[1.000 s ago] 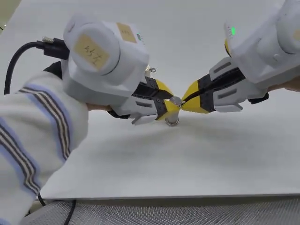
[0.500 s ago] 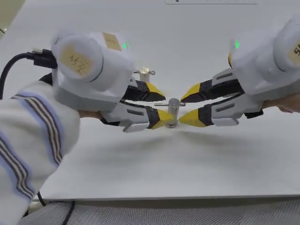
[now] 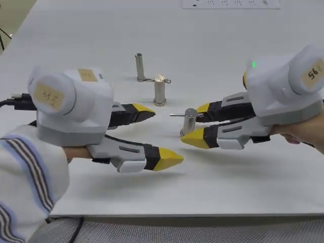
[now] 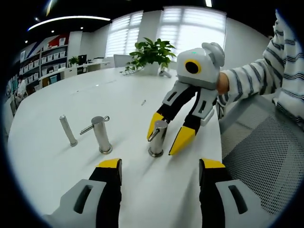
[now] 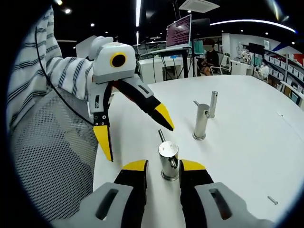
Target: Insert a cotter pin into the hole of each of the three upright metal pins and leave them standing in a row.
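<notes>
near cotter pin [image 3: 178, 115]: through the hole near the top of the near pin [image 3: 189, 124], sticking out toward frame left, centre of head view
middle cotter pin [image 3: 150, 79]: through the top of the middle pin [image 3: 160, 93], just up-left of centre
far pin [image 3: 139, 65]: upper left of centre, upright, bare, no cotter pin seen in it
row: 3 pins upright on the table [image 3: 228, 61], diagonal line from upper left down to centre
right gripper [image 3: 191, 125]: right side of frame, jaws parted on either side of near pin; left gripper view shows a gap on 1 side, so released, not clamping
left gripper [image 3: 168, 135]: lower left, jaws spread wide, holding nothing, tips near the near pin but apart from it
loose piece [image 4: 143, 102]: small metal sliver on the table, upper middle of left gripper view; too small to tell, maybe the spare cotter pin
progress: looks like 2 of 3 done
left to do: likely pick up 1 more cotter pin, thread the far pin, keep all 3 standing
</notes>
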Tool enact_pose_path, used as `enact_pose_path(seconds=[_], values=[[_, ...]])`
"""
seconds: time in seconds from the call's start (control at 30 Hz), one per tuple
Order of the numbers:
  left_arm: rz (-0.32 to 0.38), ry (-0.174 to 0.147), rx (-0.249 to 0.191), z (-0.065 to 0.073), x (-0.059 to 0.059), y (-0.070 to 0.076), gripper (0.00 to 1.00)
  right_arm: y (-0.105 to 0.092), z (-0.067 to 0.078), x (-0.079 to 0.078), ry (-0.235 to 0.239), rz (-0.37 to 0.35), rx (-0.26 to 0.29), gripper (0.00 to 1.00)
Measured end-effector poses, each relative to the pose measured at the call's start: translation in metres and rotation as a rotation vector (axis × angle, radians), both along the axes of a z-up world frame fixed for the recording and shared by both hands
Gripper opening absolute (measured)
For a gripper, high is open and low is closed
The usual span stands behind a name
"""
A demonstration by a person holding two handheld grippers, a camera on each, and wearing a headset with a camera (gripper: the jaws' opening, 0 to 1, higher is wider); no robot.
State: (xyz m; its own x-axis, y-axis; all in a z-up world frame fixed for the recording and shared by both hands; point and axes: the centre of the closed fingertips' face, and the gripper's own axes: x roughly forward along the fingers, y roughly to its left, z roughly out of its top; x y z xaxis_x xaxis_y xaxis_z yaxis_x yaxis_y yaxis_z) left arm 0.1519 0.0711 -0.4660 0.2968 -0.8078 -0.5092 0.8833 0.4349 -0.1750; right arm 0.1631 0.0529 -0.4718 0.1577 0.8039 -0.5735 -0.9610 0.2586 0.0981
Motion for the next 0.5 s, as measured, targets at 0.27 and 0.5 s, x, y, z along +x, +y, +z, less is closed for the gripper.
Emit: enact_pose_path(seconds=[0.27, 0.5], values=[[0.012, -0.038, 0.071, -0.01, -0.001, 0.017, 0.91, 0.004, -0.005, 0.001, -0.01, 0.01, -0.008, 0.2], [-0.006, -0.06, 0.106, -0.012, -0.005, 0.02, 0.99, 0.004, -0.007, 0.004, -0.026, 0.017, -0.012, 0.16]])
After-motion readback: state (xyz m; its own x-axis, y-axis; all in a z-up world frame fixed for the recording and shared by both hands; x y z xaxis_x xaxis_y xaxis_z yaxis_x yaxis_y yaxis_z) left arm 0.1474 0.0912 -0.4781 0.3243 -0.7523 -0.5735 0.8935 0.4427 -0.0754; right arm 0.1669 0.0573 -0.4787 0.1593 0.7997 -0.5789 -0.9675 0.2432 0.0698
